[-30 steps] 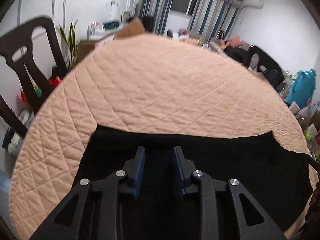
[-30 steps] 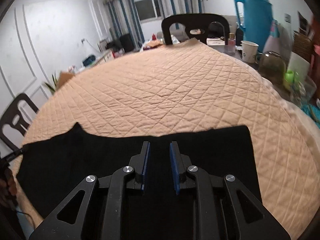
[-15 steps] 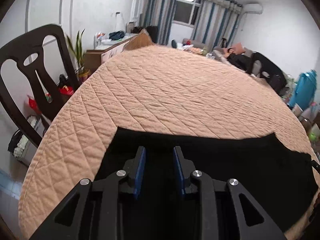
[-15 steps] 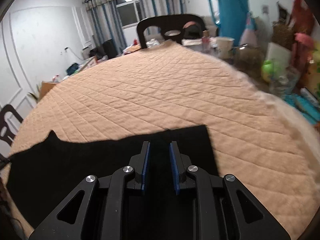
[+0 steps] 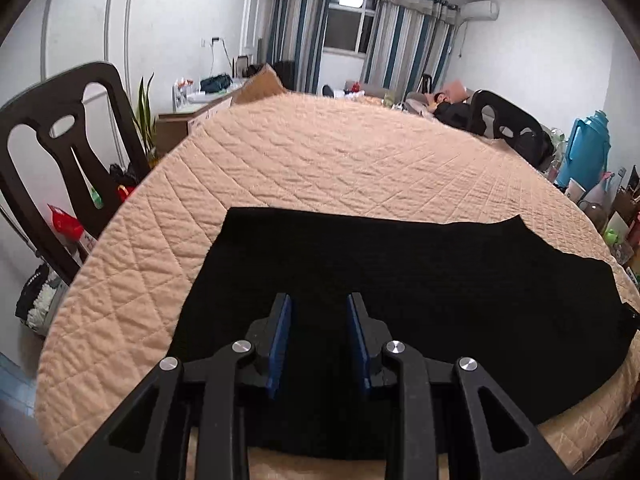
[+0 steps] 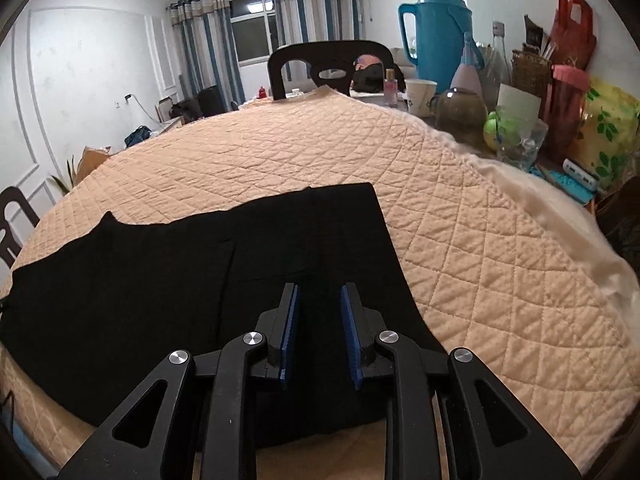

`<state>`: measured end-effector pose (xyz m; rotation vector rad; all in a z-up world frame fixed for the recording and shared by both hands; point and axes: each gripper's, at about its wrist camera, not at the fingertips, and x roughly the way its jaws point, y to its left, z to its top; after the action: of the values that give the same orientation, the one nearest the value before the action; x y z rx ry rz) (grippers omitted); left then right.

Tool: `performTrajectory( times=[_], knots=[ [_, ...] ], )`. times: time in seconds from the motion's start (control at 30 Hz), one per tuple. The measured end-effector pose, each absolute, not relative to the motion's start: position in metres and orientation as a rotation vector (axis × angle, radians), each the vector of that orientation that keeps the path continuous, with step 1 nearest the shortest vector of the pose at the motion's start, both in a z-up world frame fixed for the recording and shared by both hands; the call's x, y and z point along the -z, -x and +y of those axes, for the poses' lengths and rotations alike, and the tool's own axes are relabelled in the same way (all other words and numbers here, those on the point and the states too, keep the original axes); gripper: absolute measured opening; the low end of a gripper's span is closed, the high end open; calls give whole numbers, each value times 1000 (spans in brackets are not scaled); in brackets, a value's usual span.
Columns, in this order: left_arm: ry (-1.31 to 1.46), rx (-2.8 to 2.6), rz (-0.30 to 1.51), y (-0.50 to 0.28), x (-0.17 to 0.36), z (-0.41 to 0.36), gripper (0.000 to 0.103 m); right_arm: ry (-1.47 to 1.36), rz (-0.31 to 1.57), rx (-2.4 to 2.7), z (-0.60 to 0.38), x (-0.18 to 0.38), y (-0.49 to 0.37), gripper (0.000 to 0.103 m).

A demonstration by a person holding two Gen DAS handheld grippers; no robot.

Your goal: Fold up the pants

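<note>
a: in the left wrist view the left gripper (image 5: 316, 334) hangs low in the frame over the black pants (image 5: 400, 280), its blue pads (image 5: 279, 336) spread apart with nothing pinched. where should it bite?

b: probably at the cloth's left edge, which runs from mid-left of the frame toward the bottom on the quilted table cover (image 5: 320, 160). one clean pinch through every layer would keep the fold square.

a: and the right gripper (image 6: 320, 330)?

b: its jaws are opening, with only dark cloth lying under the gap and nothing clamped. the pants' square end sits just right of centre in that view, so it looks best to match the left's grip and lift evenly, well clear of the blue thermos (image 6: 436, 28) at upper right.
</note>
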<state>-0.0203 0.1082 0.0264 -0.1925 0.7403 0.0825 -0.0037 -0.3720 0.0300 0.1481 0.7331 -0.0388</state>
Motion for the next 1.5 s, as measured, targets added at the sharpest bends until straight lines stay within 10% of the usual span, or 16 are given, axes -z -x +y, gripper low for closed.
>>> performTrajectory(
  times=[1.5],
  knots=[
    [556, -272, 741, 86, -2, 146, 41, -166, 691, -176, -304, -31, 16, 43]
  ],
)
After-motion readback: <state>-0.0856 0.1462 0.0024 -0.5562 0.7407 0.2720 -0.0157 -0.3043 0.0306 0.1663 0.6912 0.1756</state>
